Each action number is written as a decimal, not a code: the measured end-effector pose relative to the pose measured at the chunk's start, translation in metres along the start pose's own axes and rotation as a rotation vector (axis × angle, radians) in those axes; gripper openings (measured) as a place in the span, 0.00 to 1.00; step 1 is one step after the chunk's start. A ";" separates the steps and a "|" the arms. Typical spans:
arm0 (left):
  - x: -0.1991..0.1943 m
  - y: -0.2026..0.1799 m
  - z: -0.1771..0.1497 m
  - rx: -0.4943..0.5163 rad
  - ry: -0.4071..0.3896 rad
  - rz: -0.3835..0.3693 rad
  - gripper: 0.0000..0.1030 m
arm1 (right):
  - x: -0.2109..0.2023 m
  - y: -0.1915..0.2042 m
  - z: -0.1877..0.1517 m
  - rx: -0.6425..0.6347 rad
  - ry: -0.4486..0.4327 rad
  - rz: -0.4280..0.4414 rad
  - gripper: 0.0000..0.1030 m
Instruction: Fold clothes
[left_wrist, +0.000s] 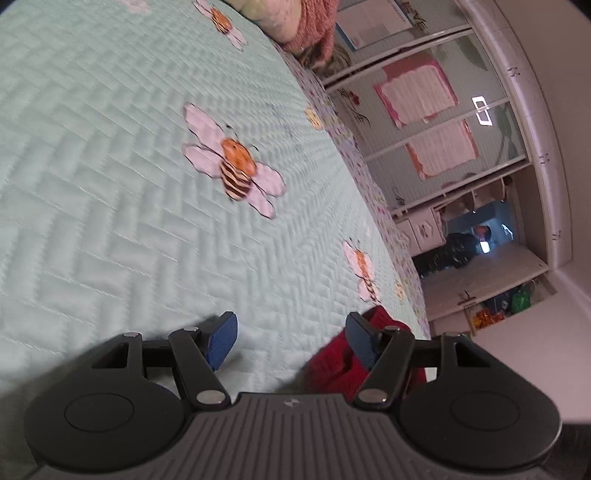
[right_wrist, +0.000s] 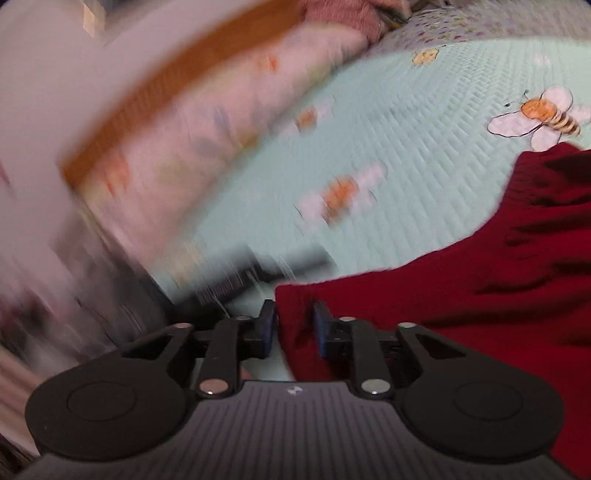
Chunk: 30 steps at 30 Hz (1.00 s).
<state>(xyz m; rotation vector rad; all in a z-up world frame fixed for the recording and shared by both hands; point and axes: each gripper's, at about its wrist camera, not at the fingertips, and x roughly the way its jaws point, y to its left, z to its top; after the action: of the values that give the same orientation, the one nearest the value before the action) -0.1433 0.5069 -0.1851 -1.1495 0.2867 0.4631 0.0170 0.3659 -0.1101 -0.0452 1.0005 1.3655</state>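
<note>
Sweater (right_wrist: 480, 295) deep red, knit, rumpled; right fingers (right_wrist: 325, 328) clamp edge, left fingers (left_wrist: 221, 339) spread, empty

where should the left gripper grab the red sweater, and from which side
Judging by how it lies, take the red sweater at the loose bunched edge beside the left gripper, coming in low along the green quilt. That edge stands up off the quilt, so one pad can slip under. The right gripper already has a fold between its pads at another edge.
</note>
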 end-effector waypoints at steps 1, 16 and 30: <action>0.000 -0.001 -0.001 0.012 0.003 0.009 0.66 | 0.003 0.006 -0.008 -0.038 0.031 -0.033 0.32; 0.001 -0.047 -0.033 0.314 0.137 0.204 0.66 | -0.126 -0.016 -0.107 0.175 -0.175 -0.217 0.58; -0.028 -0.086 -0.074 0.605 0.095 0.481 0.12 | -0.191 -0.049 -0.166 0.158 -0.259 -0.568 0.65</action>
<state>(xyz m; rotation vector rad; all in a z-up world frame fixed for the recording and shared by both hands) -0.1242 0.4048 -0.1315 -0.5024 0.7404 0.6842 -0.0134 0.1106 -0.1192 -0.0300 0.7925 0.7496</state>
